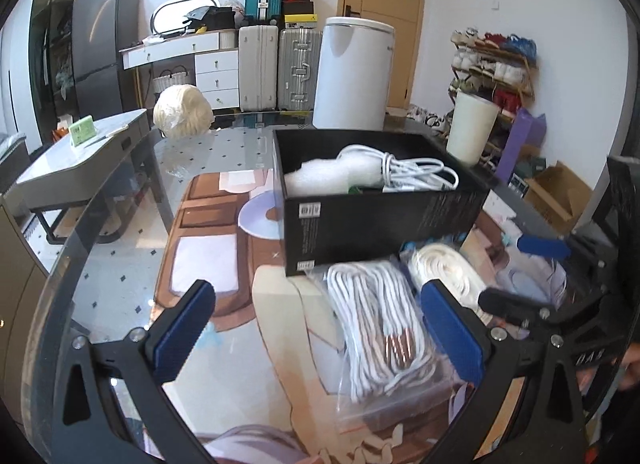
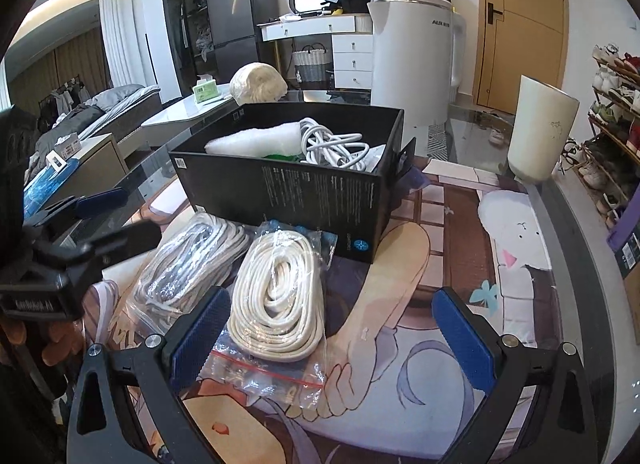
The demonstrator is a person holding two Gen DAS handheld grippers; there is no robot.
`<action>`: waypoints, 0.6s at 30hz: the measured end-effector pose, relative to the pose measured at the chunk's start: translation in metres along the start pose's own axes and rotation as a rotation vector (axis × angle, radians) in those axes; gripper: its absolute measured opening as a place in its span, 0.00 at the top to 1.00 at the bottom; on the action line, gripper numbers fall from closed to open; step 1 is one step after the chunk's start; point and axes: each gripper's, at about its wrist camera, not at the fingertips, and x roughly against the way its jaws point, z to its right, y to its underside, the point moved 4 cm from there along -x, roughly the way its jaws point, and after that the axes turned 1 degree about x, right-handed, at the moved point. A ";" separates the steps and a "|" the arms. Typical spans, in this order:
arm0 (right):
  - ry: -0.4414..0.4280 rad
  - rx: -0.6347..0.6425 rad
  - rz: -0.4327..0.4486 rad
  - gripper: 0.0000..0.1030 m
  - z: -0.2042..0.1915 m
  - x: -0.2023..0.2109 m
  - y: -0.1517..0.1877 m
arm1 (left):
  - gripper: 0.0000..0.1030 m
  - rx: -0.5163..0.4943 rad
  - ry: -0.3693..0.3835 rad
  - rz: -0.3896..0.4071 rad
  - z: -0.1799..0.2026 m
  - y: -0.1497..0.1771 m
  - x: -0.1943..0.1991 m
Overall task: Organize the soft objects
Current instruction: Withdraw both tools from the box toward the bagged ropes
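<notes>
Claws both spread wide and empty: left claw [image 1: 316, 328] with the striped-cord bag [image 1: 380, 328] between its fingers, right claw [image 2: 332, 336] with the cream-rope bag [image 2: 280, 304] by its left finger. Black box [image 2: 296, 188] lies just ahead. Best centred over the coil, closing on the bundle, not loose plastic.

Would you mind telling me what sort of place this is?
Most likely a lived-in studio flat: a bed, stacked suitcases, a shoe rack by the door.
</notes>
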 end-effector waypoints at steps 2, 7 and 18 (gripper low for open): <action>-0.003 -0.004 -0.009 0.01 0.002 -0.002 0.001 | 0.00 -0.015 -0.008 -0.007 0.001 0.004 0.000; -0.005 -0.013 -0.025 0.01 0.004 -0.005 0.002 | 0.00 0.012 0.014 -0.023 -0.002 0.009 -0.003; -0.015 0.029 -0.087 0.01 -0.010 -0.016 0.007 | 0.00 0.027 0.037 -0.029 -0.004 0.013 -0.004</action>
